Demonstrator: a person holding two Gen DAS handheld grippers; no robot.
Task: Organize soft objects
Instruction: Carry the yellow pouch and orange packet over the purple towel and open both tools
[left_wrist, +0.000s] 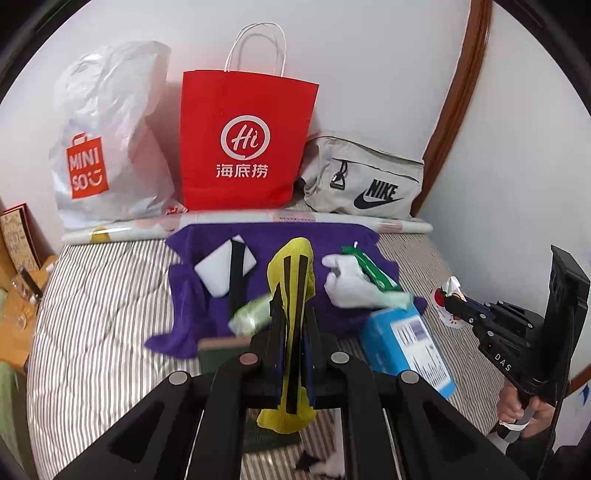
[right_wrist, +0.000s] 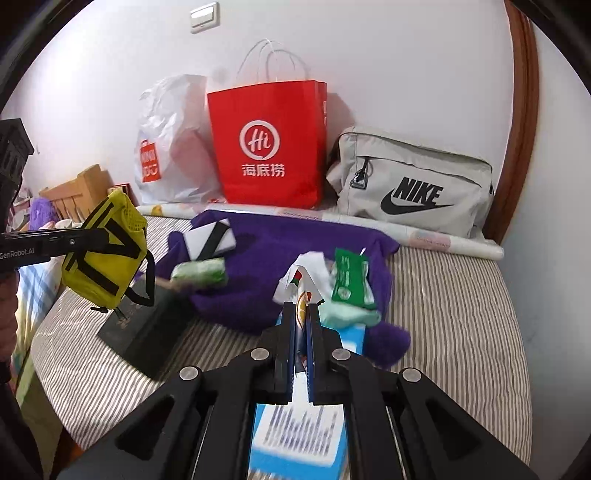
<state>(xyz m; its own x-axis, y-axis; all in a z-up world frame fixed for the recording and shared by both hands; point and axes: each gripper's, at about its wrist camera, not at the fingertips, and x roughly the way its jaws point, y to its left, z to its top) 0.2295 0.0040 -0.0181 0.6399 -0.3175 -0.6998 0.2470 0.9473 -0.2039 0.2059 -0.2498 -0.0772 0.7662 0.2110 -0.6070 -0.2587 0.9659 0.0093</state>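
My left gripper (left_wrist: 291, 308) is shut on a yellow mesh pouch (left_wrist: 291, 266) with black stripes, held up over the bed. From the right wrist view that pouch (right_wrist: 107, 247) hangs at the left in the left gripper (right_wrist: 101, 236). My right gripper (right_wrist: 303, 308) is shut on a white packet with a strawberry print (right_wrist: 308, 271). In the left wrist view it (left_wrist: 452, 301) is at the right with the packet (left_wrist: 447, 291). On a purple towel (left_wrist: 266, 236) lie a white pad with a black band (left_wrist: 225, 269), a pale green pack (left_wrist: 251, 314), a white cloth (left_wrist: 347, 284) and a green wrapper (left_wrist: 369, 269).
A white Miniso plastic bag (left_wrist: 110, 147), a red paper bag (left_wrist: 243, 144) and a grey Nike bag (left_wrist: 365, 184) stand against the wall behind a paper roll (left_wrist: 147, 229). A blue box (left_wrist: 406, 343) and a dark box (right_wrist: 144, 328) lie on the striped bed (left_wrist: 103, 295).
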